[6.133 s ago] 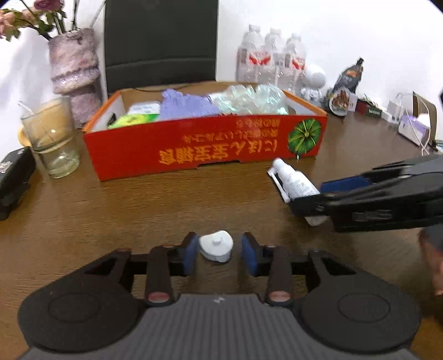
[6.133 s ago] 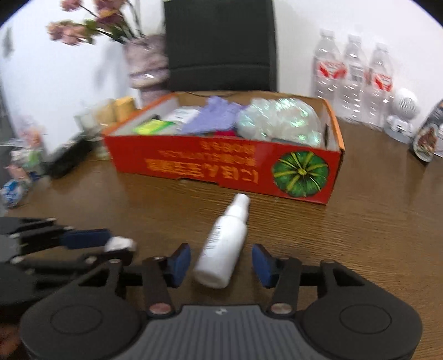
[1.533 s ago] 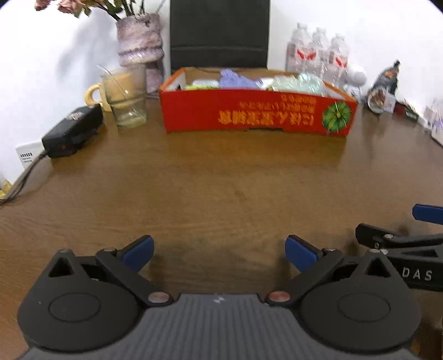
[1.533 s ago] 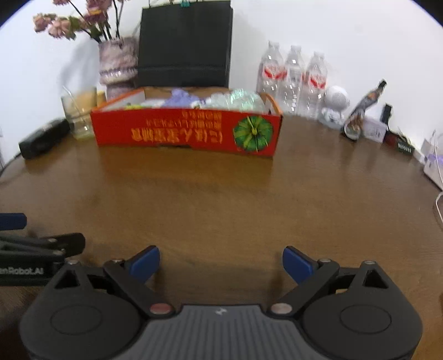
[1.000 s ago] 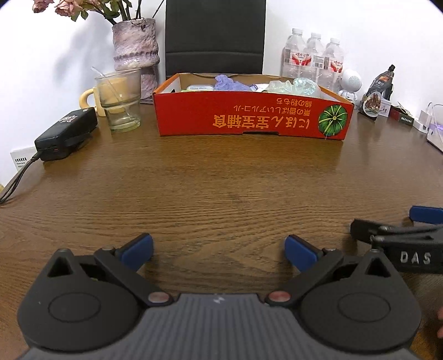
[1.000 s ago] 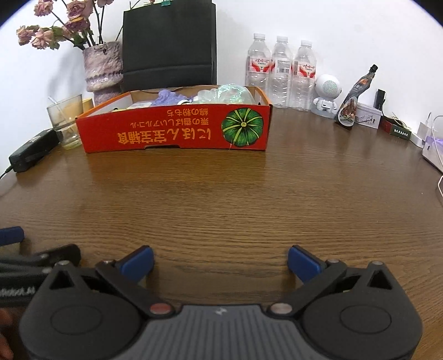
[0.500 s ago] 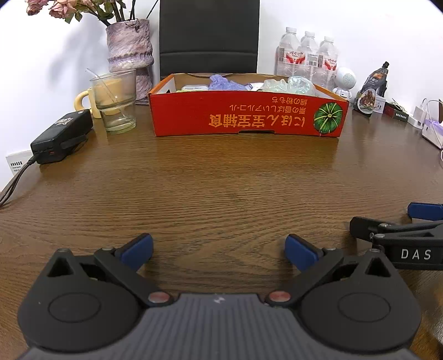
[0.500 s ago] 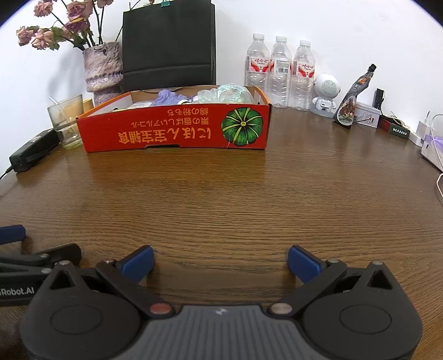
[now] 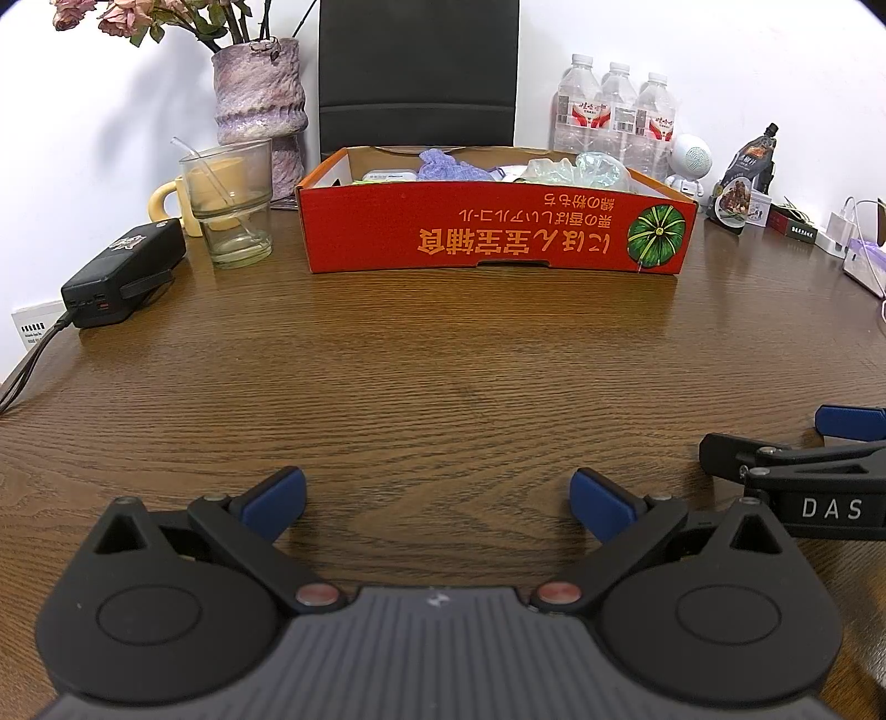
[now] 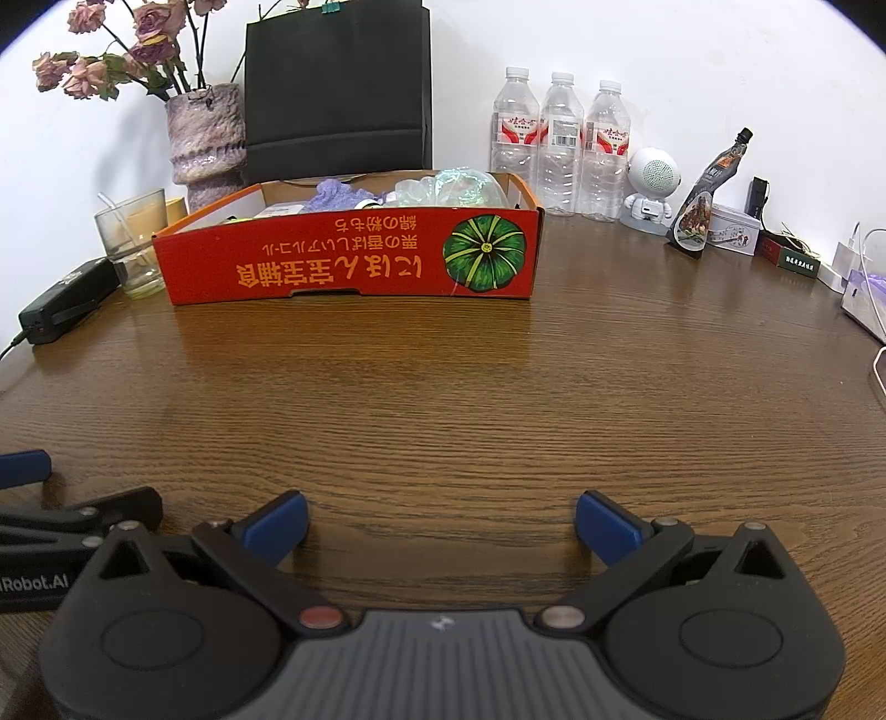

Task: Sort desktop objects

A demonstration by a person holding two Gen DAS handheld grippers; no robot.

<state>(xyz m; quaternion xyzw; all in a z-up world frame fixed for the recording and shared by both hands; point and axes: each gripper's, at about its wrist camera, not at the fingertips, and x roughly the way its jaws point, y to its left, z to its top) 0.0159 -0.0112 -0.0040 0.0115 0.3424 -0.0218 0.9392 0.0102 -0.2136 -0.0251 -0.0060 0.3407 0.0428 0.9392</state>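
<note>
Since the earlier view, spray bottle and white cap have left the wooden table [image 9: 443, 376]. Left gripper [image 9: 437, 495] and right gripper [image 10: 440, 515] rest low with jaws spread, empty. Red box [image 9: 493, 238], holding the sorted items, stands beyond, before a white wall [image 10: 720, 66].

Brown wood-grain table [image 9: 443, 360]; plain white wall [image 9: 720, 44] at 12 o'clock; black chair back [image 9: 418, 72] behind table.
</note>
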